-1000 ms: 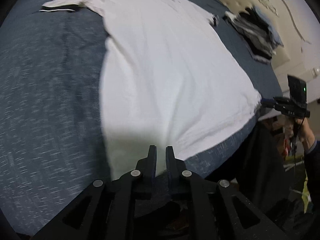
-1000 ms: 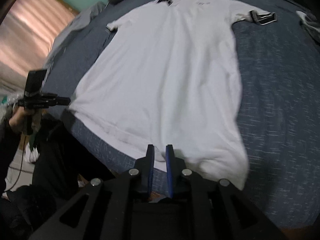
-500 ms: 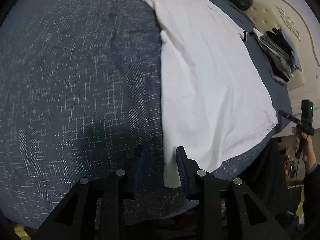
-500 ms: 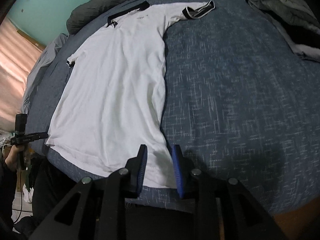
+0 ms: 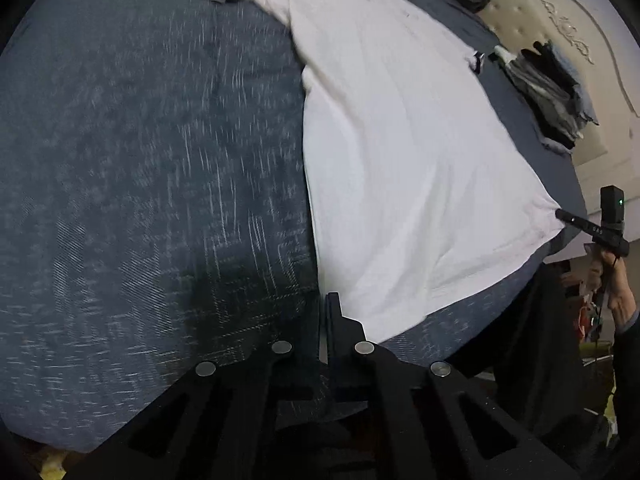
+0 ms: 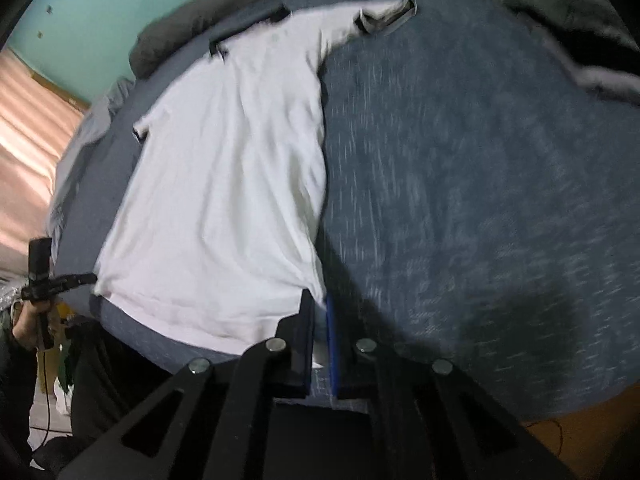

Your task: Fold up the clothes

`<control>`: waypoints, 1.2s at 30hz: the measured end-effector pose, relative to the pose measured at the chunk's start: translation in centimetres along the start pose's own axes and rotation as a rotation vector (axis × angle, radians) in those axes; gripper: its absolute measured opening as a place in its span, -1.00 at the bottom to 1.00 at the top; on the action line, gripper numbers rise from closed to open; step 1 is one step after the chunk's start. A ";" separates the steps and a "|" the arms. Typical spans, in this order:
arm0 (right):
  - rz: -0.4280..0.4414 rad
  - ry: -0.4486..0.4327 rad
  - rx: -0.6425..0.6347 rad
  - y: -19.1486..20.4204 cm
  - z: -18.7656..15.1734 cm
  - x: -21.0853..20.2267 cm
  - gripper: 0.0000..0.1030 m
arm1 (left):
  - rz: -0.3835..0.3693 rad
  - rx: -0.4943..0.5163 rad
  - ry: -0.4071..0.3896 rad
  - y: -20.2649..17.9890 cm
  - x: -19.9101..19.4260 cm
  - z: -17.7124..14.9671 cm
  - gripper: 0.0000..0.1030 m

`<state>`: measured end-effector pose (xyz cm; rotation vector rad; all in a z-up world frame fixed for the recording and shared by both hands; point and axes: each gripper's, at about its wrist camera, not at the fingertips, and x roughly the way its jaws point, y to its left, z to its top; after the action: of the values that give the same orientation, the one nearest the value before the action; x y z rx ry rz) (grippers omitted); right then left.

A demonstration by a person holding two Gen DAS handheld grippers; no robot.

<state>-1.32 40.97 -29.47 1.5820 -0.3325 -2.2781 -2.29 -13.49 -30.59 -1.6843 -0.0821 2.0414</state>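
Observation:
A white polo shirt (image 5: 400, 152) with dark collar and cuff trim lies flat on the blue bedspread (image 5: 140, 184), collar far from me. My left gripper (image 5: 325, 304) is at the near left hem corner, its jaws closing tight on the cloth. In the right wrist view, my right gripper (image 6: 319, 308) pinches the other hem corner of the shirt (image 6: 224, 200), with white cloth showing between its blue pads. Each view also shows the other gripper: the right gripper (image 5: 560, 214) and the left gripper (image 6: 93, 279) each pull a corner to a point.
A stack of folded dark clothes (image 5: 548, 92) sits by the cream headboard (image 5: 568, 32). A loose heap of clothes (image 6: 568, 28) lies at the far right of the bed. A grey duvet (image 6: 192, 28) lies along the far edge. The bed's near edge is just under both grippers.
Both grippers moved apart along the hem from near its middle to the outer corners. Their jaws opened on the way and have now closed on the corners.

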 end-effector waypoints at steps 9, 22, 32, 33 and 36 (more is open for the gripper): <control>0.016 -0.084 0.003 -0.3 0.5 -4.0 -0.91 | -0.001 0.019 -0.029 1.4 -4.3 -1.8 -0.96; -0.008 0.014 0.019 -1.3 -3.2 1.3 -0.91 | -0.034 -0.063 -0.005 7.5 -0.7 -4.1 -0.95; -0.001 -0.003 -0.004 -0.5 -2.0 0.6 -0.77 | -0.025 -0.067 -0.074 9.6 -4.4 -3.8 -0.93; -0.005 -0.011 -0.009 -0.4 -1.6 0.3 -0.77 | 0.002 -0.044 -0.085 9.8 -5.4 -3.3 -0.93; -0.012 -0.036 -0.028 0.0 -0.5 -1.1 -0.76 | 0.064 -0.003 -0.110 10.7 -8.5 -1.7 -0.93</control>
<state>-0.50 41.37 -28.73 1.5352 -0.2991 -2.3128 -3.23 -26.78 -27.01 -1.5947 -0.0692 2.1822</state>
